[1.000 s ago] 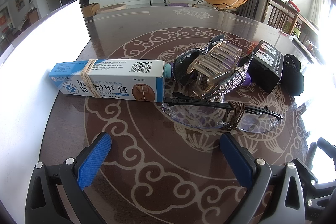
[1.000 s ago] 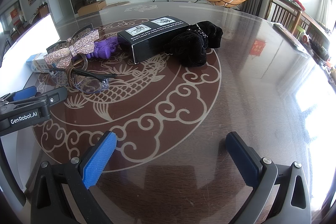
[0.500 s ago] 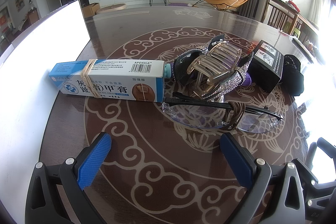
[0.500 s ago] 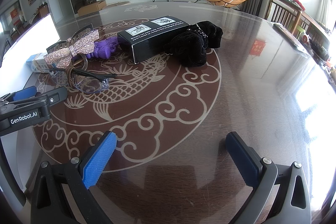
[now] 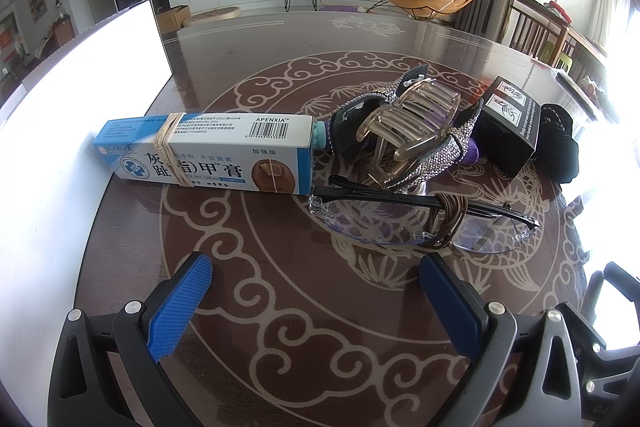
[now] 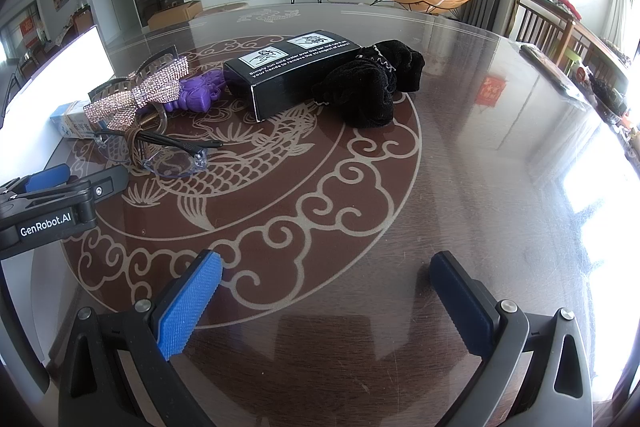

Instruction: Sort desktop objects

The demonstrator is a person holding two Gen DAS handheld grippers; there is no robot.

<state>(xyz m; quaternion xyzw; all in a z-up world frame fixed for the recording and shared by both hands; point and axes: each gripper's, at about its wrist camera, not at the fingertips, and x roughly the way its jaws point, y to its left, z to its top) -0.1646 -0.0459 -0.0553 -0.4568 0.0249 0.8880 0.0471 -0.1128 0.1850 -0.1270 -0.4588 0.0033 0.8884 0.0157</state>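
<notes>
A blue-and-white cream box (image 5: 208,151) with a rubber band lies left of a rhinestone bow hair claw (image 5: 412,131). In front of them lie clear glasses (image 5: 400,223) with a brown hair tie (image 5: 448,223) wound on the frame. A black box (image 5: 510,127) and black scrunchie (image 5: 560,147) lie to the right. My left gripper (image 5: 316,299) is open, just short of the glasses. My right gripper (image 6: 326,297) is open over bare table, well short of the black box (image 6: 292,71), scrunchie (image 6: 372,87), purple toy (image 6: 200,93), bow claw (image 6: 140,95) and glasses (image 6: 168,155).
A bright white panel (image 5: 60,99) runs along the table's left side. The dark glass-topped table (image 6: 480,167) has bare room on its right half. The left gripper's body (image 6: 52,211) shows at the left of the right wrist view. Chairs stand beyond the far right edge.
</notes>
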